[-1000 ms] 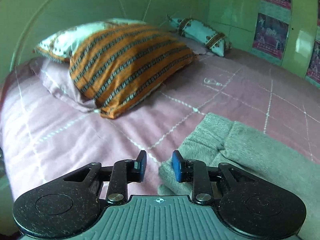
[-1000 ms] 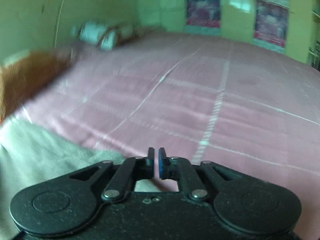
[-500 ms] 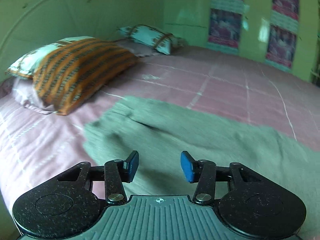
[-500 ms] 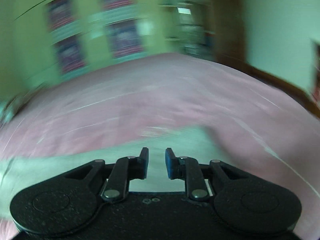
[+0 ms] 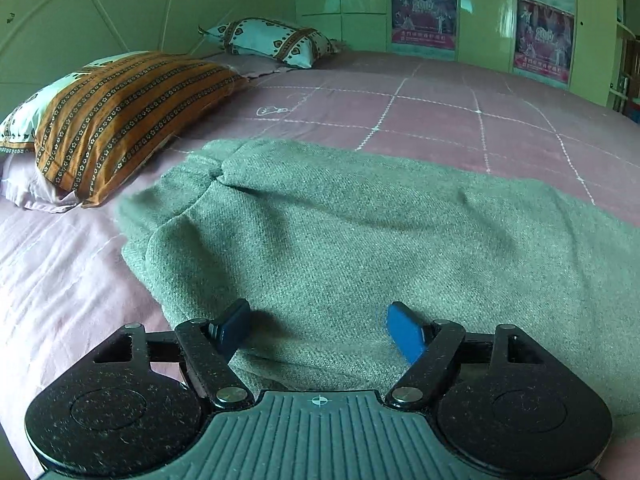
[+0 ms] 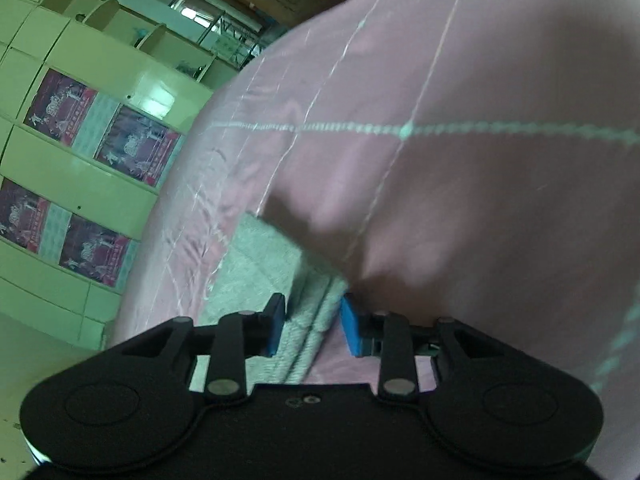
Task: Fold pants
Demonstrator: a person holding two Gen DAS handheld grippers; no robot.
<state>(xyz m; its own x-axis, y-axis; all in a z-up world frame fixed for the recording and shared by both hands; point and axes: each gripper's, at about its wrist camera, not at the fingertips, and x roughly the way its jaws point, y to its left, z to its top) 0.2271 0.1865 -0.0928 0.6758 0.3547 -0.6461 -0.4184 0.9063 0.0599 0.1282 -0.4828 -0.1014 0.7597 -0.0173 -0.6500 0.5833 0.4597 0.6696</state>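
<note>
Grey-green woollen pants [image 5: 360,232] lie spread across the pink checked bedspread [image 5: 440,120], with a few soft wrinkles. My left gripper [image 5: 318,322] hovers low over their near edge. Its jaws are wide apart and still opening, and its blue pads [image 5: 404,336] press on nothing. In the right wrist view, which is strongly rolled, a thick hemmed end of the pants [image 6: 264,264] lies on the bedspread [image 6: 480,200]. My right gripper [image 6: 314,320] stands narrowly open with that hem between its pads, which do not pinch it.
An orange striped pillow [image 5: 120,120] lies at the left and a teal patterned one [image 5: 272,42] sits by the headboard [image 5: 80,20]. Green wardrobe doors with posters [image 5: 424,12] stand beyond the bed. The right wrist view shows those doors [image 6: 100,140] beside the bed's edge.
My left gripper slid from the pants' left edge to over their middle and its jaws spread wide. My right gripper swung across the bed, rolled, parted slightly and now straddles a pants hem.
</note>
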